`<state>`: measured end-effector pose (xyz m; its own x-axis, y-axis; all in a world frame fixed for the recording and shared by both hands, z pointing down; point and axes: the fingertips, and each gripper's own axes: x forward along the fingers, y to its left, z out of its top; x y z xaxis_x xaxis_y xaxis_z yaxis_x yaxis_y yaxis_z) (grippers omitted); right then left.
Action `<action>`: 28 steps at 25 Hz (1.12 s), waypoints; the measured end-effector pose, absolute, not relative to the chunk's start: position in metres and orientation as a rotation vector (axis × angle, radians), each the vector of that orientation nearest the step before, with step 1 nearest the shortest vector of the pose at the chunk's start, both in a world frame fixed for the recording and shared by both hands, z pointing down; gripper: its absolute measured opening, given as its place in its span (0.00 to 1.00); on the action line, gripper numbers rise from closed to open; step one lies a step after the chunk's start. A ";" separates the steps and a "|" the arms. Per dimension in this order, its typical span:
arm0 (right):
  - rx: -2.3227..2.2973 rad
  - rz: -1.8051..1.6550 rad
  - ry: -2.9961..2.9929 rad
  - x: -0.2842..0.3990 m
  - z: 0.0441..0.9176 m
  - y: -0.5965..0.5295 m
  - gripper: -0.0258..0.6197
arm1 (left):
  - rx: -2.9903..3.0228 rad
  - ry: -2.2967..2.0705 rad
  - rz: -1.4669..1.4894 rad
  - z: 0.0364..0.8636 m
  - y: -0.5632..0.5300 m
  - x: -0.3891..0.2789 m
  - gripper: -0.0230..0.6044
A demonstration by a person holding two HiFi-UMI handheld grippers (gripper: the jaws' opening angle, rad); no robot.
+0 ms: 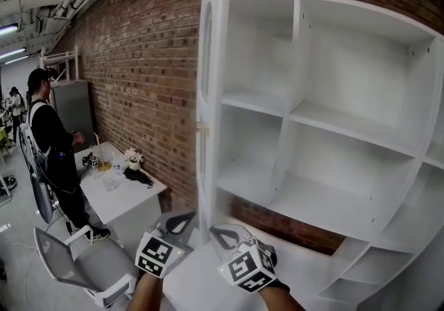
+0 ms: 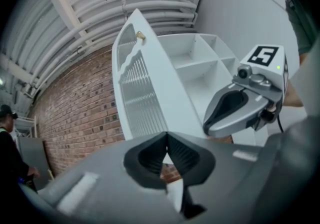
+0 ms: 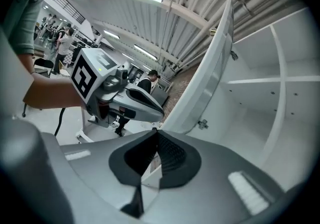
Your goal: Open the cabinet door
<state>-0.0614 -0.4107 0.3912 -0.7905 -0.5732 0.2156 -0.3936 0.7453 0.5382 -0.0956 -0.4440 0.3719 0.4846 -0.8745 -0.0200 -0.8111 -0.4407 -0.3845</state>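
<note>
Nearest, the left gripper (image 1: 184, 219) and right gripper (image 1: 218, 232) sit side by side low in the head view, each with its jaws closed tip to tip on nothing. Just beyond them the white door (image 1: 211, 94) stands swung wide from the left side of the cabinet (image 1: 354, 125), edge-on to the head camera, with a ribbed pane (image 2: 140, 98) under a wavy top and a small brass knob (image 2: 140, 36). Behind runs a brick wall (image 1: 139, 60), with a person (image 1: 48, 143) at a table (image 1: 132, 198) far left.
</note>
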 end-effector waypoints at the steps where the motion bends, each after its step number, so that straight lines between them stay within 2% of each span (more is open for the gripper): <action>1: 0.721 -0.680 -2.584 -0.067 0.391 -0.408 0.05 | -2.390 1.431 -0.255 0.373 -0.443 -0.101 0.04; 9: 0.498 -0.721 -2.664 -0.140 0.390 -0.380 0.05 | -2.346 1.563 -0.272 0.378 -0.425 -0.147 0.04; 12: 0.456 -0.718 -2.708 -0.144 0.387 -0.368 0.05 | -2.322 1.589 -0.277 0.378 -0.414 -0.165 0.04; 15: 0.635 -0.769 -2.784 -0.110 0.367 -0.372 0.05 | -2.309 1.592 -0.272 0.376 -0.409 -0.167 0.04; 18: 1.295 -0.809 -2.864 -0.017 0.319 -0.408 0.05 | -2.313 1.582 -0.275 0.376 -0.411 -0.160 0.04; 20: 1.527 -0.718 -2.721 0.044 0.320 -0.448 0.05 | -2.321 1.562 -0.282 0.376 -0.417 -0.152 0.04; 24: 1.495 -0.544 -2.560 0.094 0.352 -0.511 0.05 | -2.353 1.500 -0.288 0.378 -0.430 -0.130 0.04; 26: 1.369 -0.486 -2.569 0.095 0.366 -0.522 0.10 | -2.373 1.456 -0.299 0.379 -0.438 -0.113 0.04; 28: 1.241 -0.468 -2.570 0.086 0.375 -0.526 0.10 | -2.390 1.417 -0.310 0.379 -0.446 -0.097 0.04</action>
